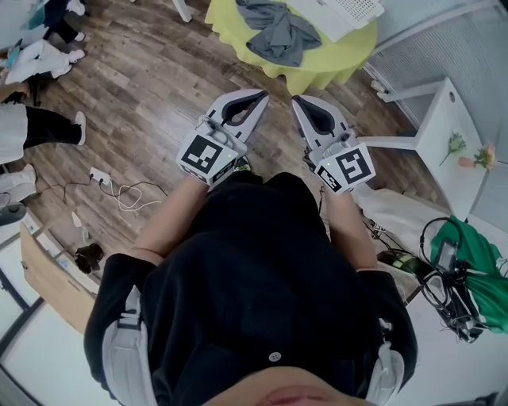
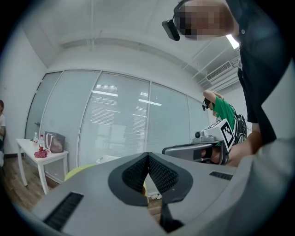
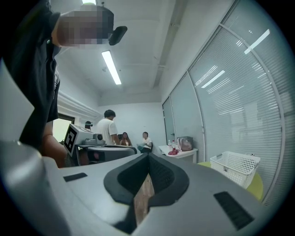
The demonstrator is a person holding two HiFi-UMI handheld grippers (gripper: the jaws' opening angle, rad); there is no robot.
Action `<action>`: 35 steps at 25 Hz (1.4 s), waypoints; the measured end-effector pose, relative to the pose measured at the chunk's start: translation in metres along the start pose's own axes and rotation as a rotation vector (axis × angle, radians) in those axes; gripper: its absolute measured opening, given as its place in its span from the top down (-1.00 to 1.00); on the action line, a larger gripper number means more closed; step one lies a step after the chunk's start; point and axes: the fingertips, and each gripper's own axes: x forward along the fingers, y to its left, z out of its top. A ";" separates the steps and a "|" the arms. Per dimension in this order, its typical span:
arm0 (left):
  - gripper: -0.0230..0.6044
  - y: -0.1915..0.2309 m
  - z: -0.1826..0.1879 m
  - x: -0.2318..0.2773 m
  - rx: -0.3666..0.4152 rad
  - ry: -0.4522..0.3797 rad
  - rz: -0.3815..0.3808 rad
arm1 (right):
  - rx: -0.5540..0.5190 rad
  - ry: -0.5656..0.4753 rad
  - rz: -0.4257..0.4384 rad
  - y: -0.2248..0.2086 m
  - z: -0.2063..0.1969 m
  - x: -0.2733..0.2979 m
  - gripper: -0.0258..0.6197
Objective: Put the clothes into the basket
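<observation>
Grey clothes [image 1: 274,32] lie in a heap on a round table with a yellow-green cloth [image 1: 317,71] ahead of me. A white plastic basket [image 1: 343,12] stands on the same table to the right of the clothes; the right gripper view shows that basket [image 3: 235,167] too. My left gripper [image 1: 262,96] and right gripper [image 1: 297,101] are held side by side, level, pointing at the table and short of its edge. Both are shut with nothing between their jaws [image 2: 148,155] [image 3: 148,156].
A white side table [image 1: 444,119] with flowers stands at the right. Below it lies a green garment [image 1: 480,266] among cables. A power strip [image 1: 101,176] with cords lies on the wood floor at the left. People [image 3: 109,130] stand and sit at the room's far end.
</observation>
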 end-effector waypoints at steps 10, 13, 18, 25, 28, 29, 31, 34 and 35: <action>0.90 0.039 -0.009 0.024 -0.004 0.021 -0.010 | -0.004 0.009 -0.004 -0.032 -0.008 0.034 0.85; 0.90 0.050 -0.009 0.039 -0.007 0.017 -0.004 | -0.008 0.017 0.014 -0.050 -0.010 0.045 0.85; 0.90 0.068 0.003 0.071 -0.026 -0.035 0.013 | -0.023 0.019 0.046 -0.086 -0.004 0.063 0.85; 0.90 0.099 0.007 0.119 -0.012 -0.017 0.049 | -0.029 0.017 0.086 -0.140 0.004 0.087 0.85; 0.90 0.111 0.006 0.139 0.019 0.029 0.070 | -0.032 0.015 0.093 -0.163 0.006 0.093 0.85; 0.90 0.115 0.005 0.145 0.021 0.034 0.079 | -0.029 0.014 0.094 -0.171 0.007 0.095 0.85; 0.90 0.121 0.004 0.156 0.009 0.038 0.088 | -0.016 0.016 0.099 -0.185 0.006 0.097 0.85; 0.90 0.126 0.004 0.171 -0.017 0.036 0.091 | -0.002 0.019 0.112 -0.204 0.003 0.098 0.85; 0.90 0.128 0.004 0.175 -0.021 0.035 0.092 | 0.001 0.017 0.117 -0.209 0.004 0.098 0.85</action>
